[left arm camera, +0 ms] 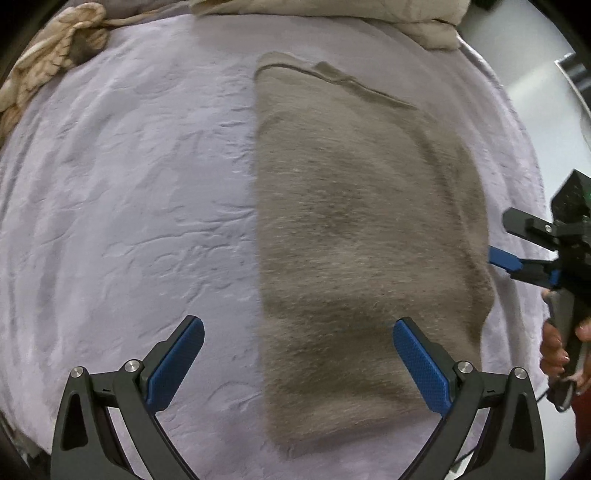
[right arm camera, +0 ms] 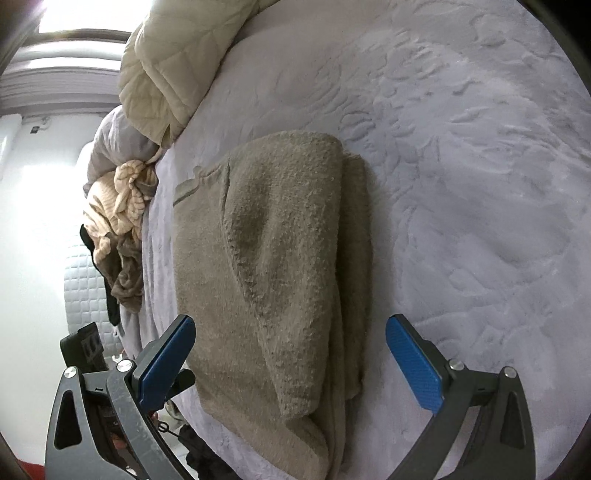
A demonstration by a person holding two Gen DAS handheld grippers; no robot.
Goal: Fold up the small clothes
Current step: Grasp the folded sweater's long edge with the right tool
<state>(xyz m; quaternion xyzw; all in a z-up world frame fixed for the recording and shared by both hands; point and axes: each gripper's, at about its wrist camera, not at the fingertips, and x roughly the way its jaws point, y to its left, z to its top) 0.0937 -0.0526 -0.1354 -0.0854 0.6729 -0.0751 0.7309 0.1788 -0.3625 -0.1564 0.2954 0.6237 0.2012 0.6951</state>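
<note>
Left hand-held gripper (left arm camera: pixel 298 354) and right hand-held gripper (right arm camera: pixel 290 354) both spread, empty, over folded garment (left arm camera: pixel 362 236) lying on bed (left arm camera: pixel 129 203). Advise pinching matched corners through all layers before next fold.

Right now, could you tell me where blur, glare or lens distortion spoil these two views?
Left wrist view: the folded taupe garment is smeared by motion blur, while the left gripper stays sharp; fisheye bends the lavender bedspread. Right wrist view: the garment's knit is crisp, but window glare whitens the upper left corner and washes out the room there.
</note>
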